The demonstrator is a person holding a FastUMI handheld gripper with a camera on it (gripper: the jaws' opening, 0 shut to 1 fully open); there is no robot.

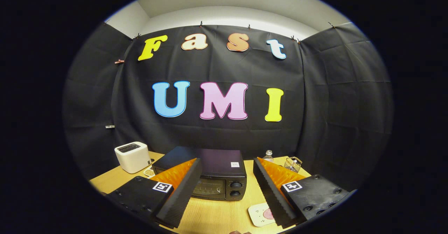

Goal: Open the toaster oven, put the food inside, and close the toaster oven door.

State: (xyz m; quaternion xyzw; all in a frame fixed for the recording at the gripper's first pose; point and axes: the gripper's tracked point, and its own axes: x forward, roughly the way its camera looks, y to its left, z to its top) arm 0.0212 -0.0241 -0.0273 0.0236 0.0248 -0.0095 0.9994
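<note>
A black toaster oven (213,172) stands on the wooden table (217,213) just ahead of my fingers, its glass door shut and two knobs (235,189) on its right side. My gripper (224,192) is open and held above the table, with nothing between its fingers; the oven's front shows in the gap. A small white plate (259,214) carrying pink food (268,213) lies on the table by the right finger (271,192), which partly hides it.
A white slot toaster (133,156) stands left of the oven, with a small patterned dish (149,172) beside it. Behind the oven to the right are a clear bottle (268,155) and a small wire basket (293,164). Black cloth walls the table.
</note>
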